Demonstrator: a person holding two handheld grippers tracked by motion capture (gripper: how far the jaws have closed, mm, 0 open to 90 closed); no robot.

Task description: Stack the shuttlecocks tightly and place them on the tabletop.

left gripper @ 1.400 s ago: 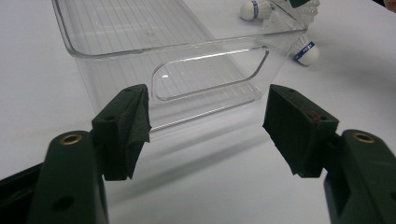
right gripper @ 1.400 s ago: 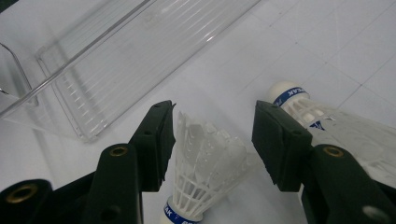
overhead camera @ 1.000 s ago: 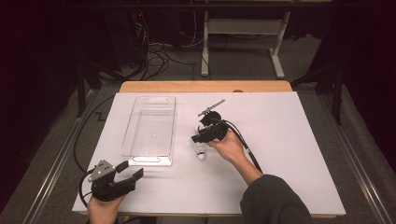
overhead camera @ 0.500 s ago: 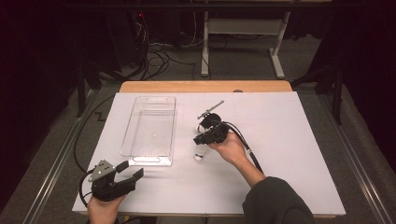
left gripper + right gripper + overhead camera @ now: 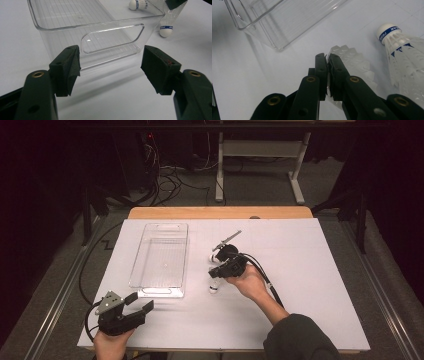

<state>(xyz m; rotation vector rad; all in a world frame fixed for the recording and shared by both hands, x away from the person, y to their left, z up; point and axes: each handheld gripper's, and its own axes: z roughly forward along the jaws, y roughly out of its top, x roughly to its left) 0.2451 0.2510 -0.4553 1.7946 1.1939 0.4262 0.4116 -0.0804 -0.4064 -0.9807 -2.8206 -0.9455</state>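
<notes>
My right gripper (image 5: pixel 217 272) (image 5: pixel 327 58) is shut on the white feather skirt of a shuttlecock (image 5: pixel 354 63). That shuttlecock hangs cork down (image 5: pixel 214 288) (image 5: pixel 166 28) just right of the clear plastic tray (image 5: pixel 138 276) (image 5: pixel 62 25). I cannot tell whether the cork touches the table. A second shuttlecock (image 5: pixel 398 47) (image 5: pixel 138 4) with a blue band lies on the table close beside it. At the table's front left, my left gripper (image 5: pixel 140 303) (image 5: pixel 111 66) stands open and holds nothing, its jaws facing the tray's near end with the cut-out handle.
The tray is empty and lies lengthwise on the white table cover (image 5: pixel 310 270). Black cables trail from both grippers. A wooden table edge (image 5: pixel 220 213) runs along the back; beyond it are floor cables and a desk frame.
The right hand has shifted slightly towards the front with the shuttlecock held in its gripper. The left gripper has stayed where it was.
</notes>
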